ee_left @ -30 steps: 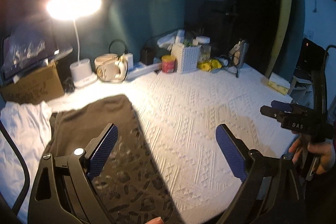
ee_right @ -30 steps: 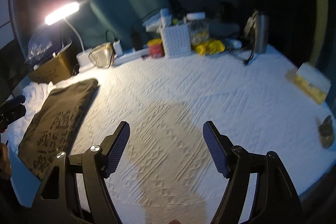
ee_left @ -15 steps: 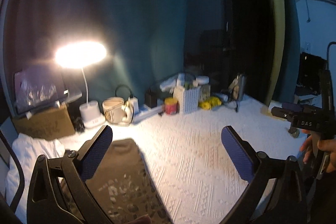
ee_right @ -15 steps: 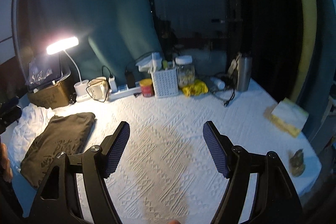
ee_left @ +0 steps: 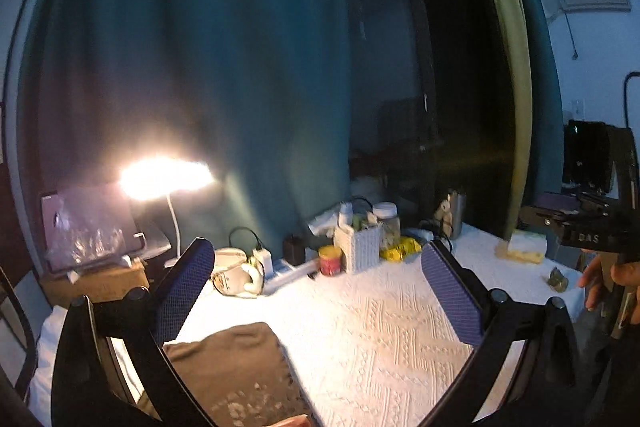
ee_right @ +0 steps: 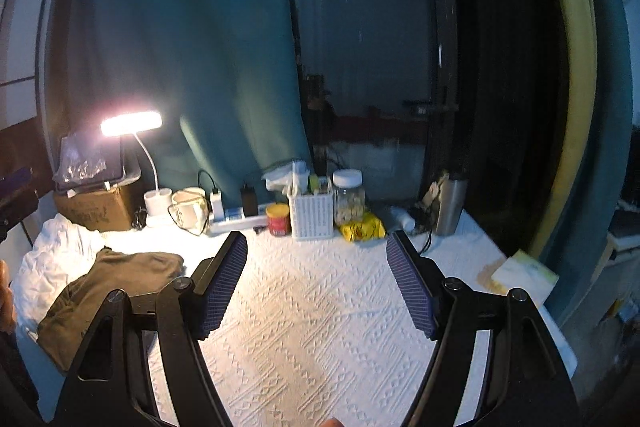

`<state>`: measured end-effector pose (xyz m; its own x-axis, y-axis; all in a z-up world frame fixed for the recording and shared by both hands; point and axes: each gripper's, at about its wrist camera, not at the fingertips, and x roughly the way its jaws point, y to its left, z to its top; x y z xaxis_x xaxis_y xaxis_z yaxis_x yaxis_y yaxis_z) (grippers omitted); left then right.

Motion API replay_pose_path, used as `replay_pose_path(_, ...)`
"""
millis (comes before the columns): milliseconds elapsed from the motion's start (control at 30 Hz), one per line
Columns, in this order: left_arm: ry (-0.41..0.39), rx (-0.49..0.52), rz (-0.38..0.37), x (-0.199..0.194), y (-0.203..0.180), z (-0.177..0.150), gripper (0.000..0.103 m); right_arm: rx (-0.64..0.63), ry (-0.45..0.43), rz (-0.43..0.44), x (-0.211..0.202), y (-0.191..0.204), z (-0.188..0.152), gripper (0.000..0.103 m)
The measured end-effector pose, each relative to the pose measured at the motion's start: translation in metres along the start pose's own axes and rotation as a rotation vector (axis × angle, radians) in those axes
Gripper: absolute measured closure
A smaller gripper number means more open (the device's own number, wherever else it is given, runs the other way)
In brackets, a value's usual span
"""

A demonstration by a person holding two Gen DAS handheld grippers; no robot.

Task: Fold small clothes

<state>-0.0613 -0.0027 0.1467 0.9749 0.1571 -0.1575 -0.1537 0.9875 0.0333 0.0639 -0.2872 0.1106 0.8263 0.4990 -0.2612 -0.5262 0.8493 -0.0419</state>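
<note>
Both grippers, left and right, hang spread and empty above the white cloth. Folded brown shirt sits left of the lamp, on white laundry. Risk: grabbing both layers together, wrecking the fold.

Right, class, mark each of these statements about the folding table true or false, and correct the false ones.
1. The left gripper is shut on the brown garment. False: its jaws stand open and hold nothing.
2. The right gripper is open and empty. True.
3. The desk lamp is switched off. False: it is lit.
4. The brown garment lies on the left side of the white textured cloth, beside a white crumpled garment. True.
5. The red can stands to the right of the white basket. False: it stands to its left.
</note>
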Motion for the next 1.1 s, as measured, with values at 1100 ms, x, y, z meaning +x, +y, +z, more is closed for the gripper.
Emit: replay_pose_path(1100, -0.029, -0.189, 0.140, -0.018, 0.070, 0.007, 0.001, -0.057, -0.199, -0.038, -0.056, 0.027, 0.057, 0.027)
